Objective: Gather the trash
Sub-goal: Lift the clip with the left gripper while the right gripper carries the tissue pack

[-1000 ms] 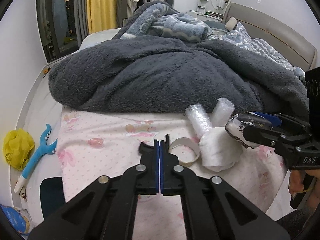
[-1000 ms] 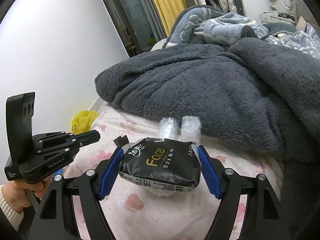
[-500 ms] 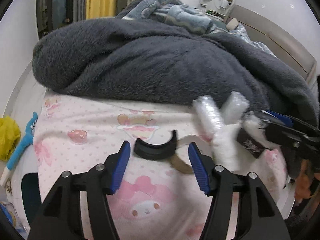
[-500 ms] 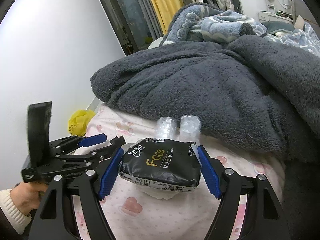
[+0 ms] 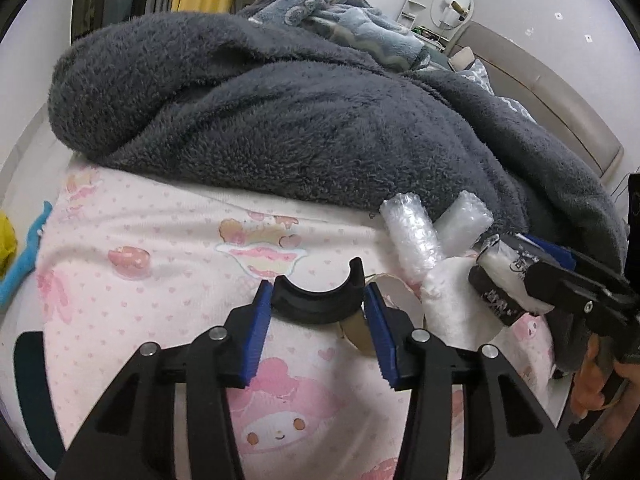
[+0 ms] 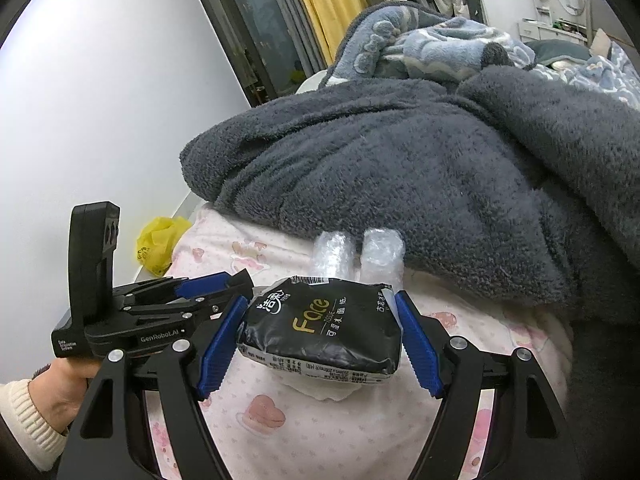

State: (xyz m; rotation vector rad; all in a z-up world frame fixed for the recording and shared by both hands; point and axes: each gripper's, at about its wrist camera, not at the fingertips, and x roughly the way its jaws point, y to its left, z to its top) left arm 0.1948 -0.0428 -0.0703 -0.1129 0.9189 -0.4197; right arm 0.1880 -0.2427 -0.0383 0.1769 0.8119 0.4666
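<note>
A black curved plastic piece (image 5: 318,304) lies on the pink sheet (image 5: 160,280). My left gripper (image 5: 317,316) straddles it, the blue pads touching its two ends. A brown tape ring (image 5: 358,334) lies just behind it. My right gripper (image 6: 320,332) is shut on a black "Face" tissue pack (image 6: 320,328), held above the sheet; it also shows in the left wrist view (image 5: 500,284). Two bubble-wrap rolls (image 5: 416,240) and a white wad (image 5: 452,304) lie by the blanket.
A big dark grey fleece blanket (image 5: 300,120) covers the bed behind the trash. A yellow bag (image 6: 158,248) and a blue toy (image 5: 24,264) lie on the floor at the left. The headboard (image 5: 560,112) is at the right.
My left gripper opened, moved forward and down, and closed in around the black curved piece. The right gripper kept the tissue pack and hardly moved.
</note>
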